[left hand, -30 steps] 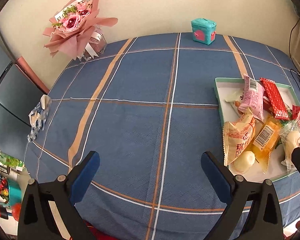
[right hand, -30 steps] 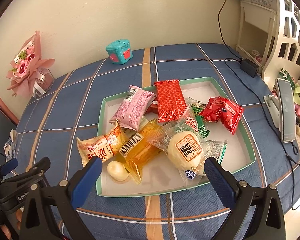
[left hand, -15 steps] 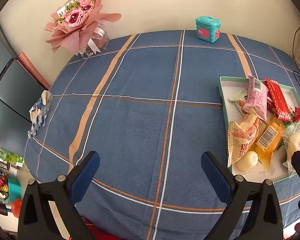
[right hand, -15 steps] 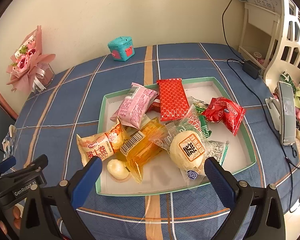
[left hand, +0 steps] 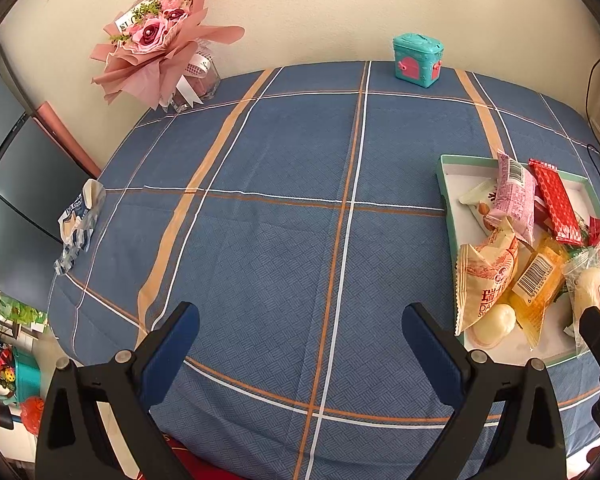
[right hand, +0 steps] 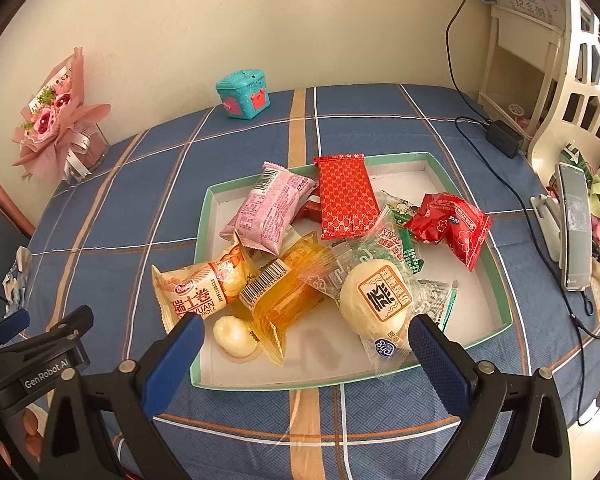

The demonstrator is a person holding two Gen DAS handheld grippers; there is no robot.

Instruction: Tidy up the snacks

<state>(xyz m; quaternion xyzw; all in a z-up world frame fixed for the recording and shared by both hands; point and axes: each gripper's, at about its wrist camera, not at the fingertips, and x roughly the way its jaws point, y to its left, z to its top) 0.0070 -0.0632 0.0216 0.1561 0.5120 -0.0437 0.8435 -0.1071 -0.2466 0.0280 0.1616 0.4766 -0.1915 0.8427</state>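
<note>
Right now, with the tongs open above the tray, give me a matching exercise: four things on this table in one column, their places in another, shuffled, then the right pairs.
Things:
1. flat red packet
2. round white bun
3. teal toy box
4. flower bouquet

Places:
A. near edge of the tray, in clear wrap
B. far left corner of the table, by the wall
C. far end of the tray, leaning over its rim
D. outside the tray, at the table's far edge

Pairs: 1-C, 2-A, 3-D, 4-B

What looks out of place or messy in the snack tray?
The snacks lie in a loose heap in the tray, not sorted. The pink packet and the red packet stick out over the far rim. One small white candy lies alone.
</note>
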